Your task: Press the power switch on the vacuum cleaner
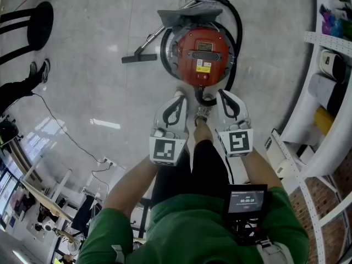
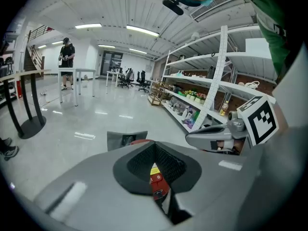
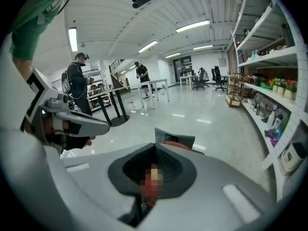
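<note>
The red round vacuum cleaner (image 1: 202,56) stands on the grey floor straight ahead, with a black handle bar and a yellow label on its top. A black hose (image 1: 237,26) loops round it to a floor nozzle (image 1: 137,56). I cannot make out a switch. My left gripper (image 1: 179,94) and right gripper (image 1: 222,93) hang side by side just short of the vacuum's near edge, both shut and empty. In the left gripper view the shut left gripper (image 2: 155,142) shows the red vacuum cleaner (image 2: 156,179) through the pad gap. The right gripper (image 3: 155,146) looks the same.
White shelving (image 1: 330,81) with boxes and bottles runs along the right. A black stool (image 1: 38,23) and someone's shoes (image 1: 38,70) are at the left. A thin cable (image 1: 66,131) crosses the floor. The person's foot (image 1: 202,114) stands between the grippers. Other people (image 3: 77,88) stand by distant tables.
</note>
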`<state>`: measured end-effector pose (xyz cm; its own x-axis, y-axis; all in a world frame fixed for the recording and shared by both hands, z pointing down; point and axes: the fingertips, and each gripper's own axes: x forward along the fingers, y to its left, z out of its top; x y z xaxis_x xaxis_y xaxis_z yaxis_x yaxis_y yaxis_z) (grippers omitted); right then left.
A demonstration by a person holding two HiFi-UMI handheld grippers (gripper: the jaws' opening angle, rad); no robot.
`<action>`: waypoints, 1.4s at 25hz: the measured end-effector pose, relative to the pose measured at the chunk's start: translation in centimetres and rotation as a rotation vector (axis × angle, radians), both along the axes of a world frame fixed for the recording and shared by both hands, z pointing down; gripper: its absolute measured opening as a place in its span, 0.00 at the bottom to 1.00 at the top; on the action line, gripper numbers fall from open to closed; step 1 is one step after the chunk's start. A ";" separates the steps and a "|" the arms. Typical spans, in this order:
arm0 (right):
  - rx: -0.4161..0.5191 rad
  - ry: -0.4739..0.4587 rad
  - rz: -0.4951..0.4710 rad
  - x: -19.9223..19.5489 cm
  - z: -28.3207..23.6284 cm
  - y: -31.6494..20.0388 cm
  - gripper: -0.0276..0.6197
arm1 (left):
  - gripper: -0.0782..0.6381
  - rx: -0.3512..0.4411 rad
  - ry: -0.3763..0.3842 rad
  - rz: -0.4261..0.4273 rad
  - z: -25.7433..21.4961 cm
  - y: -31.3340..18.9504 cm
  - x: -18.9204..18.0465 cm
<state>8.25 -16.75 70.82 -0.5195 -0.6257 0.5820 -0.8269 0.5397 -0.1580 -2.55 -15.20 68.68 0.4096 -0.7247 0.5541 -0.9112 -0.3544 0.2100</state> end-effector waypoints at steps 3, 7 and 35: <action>-0.001 0.021 -0.037 -0.4 2.3 0.4 0.04 | 0.12 -0.005 -0.006 -0.012 1.9 0.0 -0.2; -0.024 0.053 -0.074 -0.5 5.2 1.0 0.04 | 0.12 -0.039 -0.009 -0.008 4.4 0.4 0.0; -0.109 0.170 -0.195 -1.6 18.4 2.2 0.04 | 0.12 -0.116 -0.011 -0.021 13.4 2.7 0.3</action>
<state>6.61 -14.59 89.21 -0.5132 -0.4518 0.7297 -0.7284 0.6789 -0.0920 -2.24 -12.47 82.04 0.3885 -0.6636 0.6393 -0.9206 -0.3096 0.2380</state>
